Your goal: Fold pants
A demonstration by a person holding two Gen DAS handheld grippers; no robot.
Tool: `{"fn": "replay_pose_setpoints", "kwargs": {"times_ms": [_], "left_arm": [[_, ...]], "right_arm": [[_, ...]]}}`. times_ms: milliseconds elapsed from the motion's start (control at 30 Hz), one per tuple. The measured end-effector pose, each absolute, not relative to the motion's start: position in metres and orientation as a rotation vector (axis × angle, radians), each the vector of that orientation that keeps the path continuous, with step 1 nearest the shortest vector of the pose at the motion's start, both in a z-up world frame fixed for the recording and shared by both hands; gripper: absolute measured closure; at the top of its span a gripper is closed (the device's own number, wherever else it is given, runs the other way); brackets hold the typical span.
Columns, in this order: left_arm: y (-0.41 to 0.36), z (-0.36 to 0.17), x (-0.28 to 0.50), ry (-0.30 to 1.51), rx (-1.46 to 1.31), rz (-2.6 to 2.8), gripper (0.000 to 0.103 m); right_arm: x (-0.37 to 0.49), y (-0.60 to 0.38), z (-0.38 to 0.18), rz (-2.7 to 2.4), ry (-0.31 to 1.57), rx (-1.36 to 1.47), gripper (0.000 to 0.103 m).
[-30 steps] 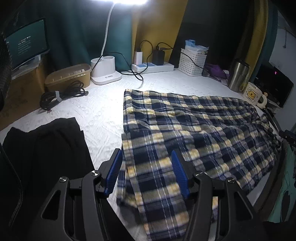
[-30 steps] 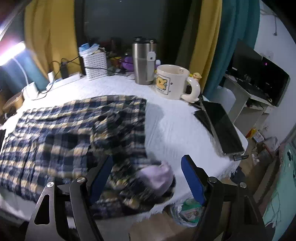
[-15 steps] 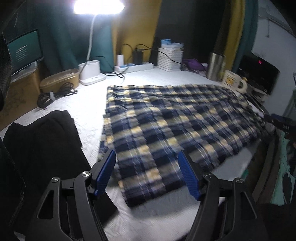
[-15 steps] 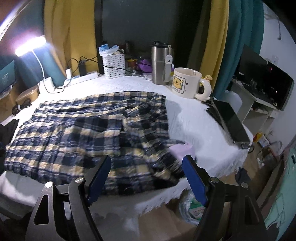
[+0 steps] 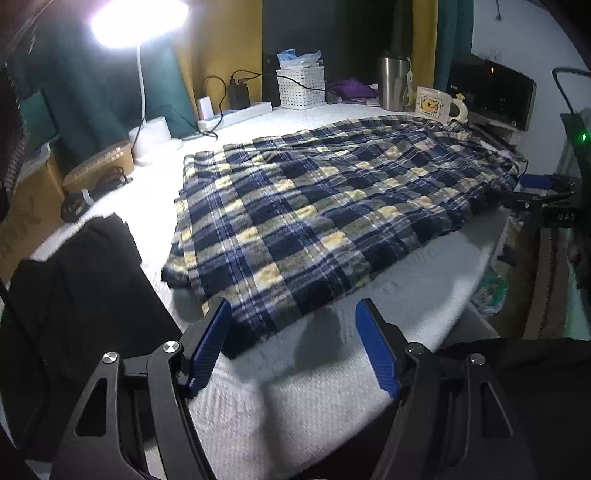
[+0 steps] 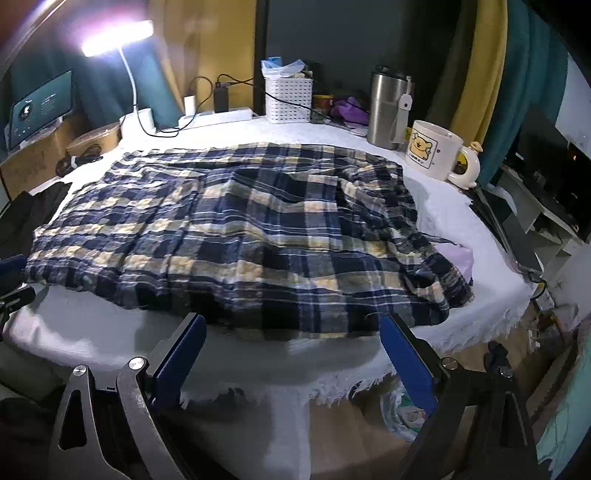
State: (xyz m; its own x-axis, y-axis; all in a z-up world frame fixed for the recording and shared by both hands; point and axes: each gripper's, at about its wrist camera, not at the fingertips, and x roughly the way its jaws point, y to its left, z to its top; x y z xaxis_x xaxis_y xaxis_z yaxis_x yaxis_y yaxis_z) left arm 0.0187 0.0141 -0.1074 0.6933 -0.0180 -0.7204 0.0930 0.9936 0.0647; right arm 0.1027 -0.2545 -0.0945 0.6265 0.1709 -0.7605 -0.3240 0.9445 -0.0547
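The blue, yellow and white plaid pants [image 5: 332, 206] lie spread flat on the white table cover [image 5: 295, 387], also shown in the right wrist view [image 6: 240, 236]. The waist end at the right is rumpled, with a pale lilac patch [image 6: 460, 258] showing. My left gripper [image 5: 295, 347] is open and empty, just off the pants' near left hem. My right gripper [image 6: 291, 354] is open and empty, just off the near edge of the pants over the table's front edge.
A black garment [image 5: 74, 295] lies at the left. At the back stand a lit desk lamp [image 5: 142, 22], a power strip [image 5: 236, 112], a white basket [image 5: 301, 86], a steel tumbler [image 6: 388, 107] and a bear mug [image 6: 436, 155]. A laptop [image 6: 509, 229] lies at the table's right edge.
Both grippers have pulled back toward the table's near edge and away from the pants. The pants now lie flatter and more spread out than a second ago.
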Motion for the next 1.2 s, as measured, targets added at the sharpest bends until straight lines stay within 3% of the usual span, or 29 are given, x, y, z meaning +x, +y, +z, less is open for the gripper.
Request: {"fn": "replay_pose_setpoints", "kwargs": {"times_ms": [200, 433, 500, 533, 567, 633, 800, 867, 1200], "left_arm": [[-0.014, -0.120, 0.035, 0.815, 0.315, -0.038, 0.033], [-0.003, -0.121, 0.044, 0.800, 0.294, 0.006, 0.034], [0.002, -0.119, 0.049, 0.798, 0.290, 0.021, 0.055], [0.006, -0.117, 0.050, 0.806, 0.263, 0.012, 0.080], [0.011, -0.114, 0.049, 0.804, 0.225, -0.002, 0.092], [0.021, -0.103, 0.046, 0.780, 0.138, -0.024, 0.096], [0.031, -0.081, 0.040, 0.711, 0.076, -0.019, 0.100], [0.034, -0.075, 0.041, 0.692, 0.043, -0.017, 0.101], [0.049, -0.053, 0.043, 0.637, -0.101, -0.043, 0.101]], "right_arm": [[0.112, -0.261, -0.098, 0.269, 0.859, -0.184, 0.007], [0.121, -0.266, -0.100, 0.266, 0.867, -0.174, 0.007], [0.123, -0.267, -0.100, 0.269, 0.865, -0.174, 0.007], [0.124, -0.267, -0.099, 0.270, 0.865, -0.173, 0.007], [0.125, -0.267, -0.099, 0.271, 0.865, -0.172, 0.007], [0.125, -0.266, -0.098, 0.275, 0.863, -0.175, 0.007], [0.122, -0.256, -0.095, 0.314, 0.851, -0.174, 0.007], [0.118, -0.248, -0.095, 0.341, 0.845, -0.178, 0.000], [0.096, -0.192, -0.089, 0.468, 0.771, -0.251, 0.000]]}}
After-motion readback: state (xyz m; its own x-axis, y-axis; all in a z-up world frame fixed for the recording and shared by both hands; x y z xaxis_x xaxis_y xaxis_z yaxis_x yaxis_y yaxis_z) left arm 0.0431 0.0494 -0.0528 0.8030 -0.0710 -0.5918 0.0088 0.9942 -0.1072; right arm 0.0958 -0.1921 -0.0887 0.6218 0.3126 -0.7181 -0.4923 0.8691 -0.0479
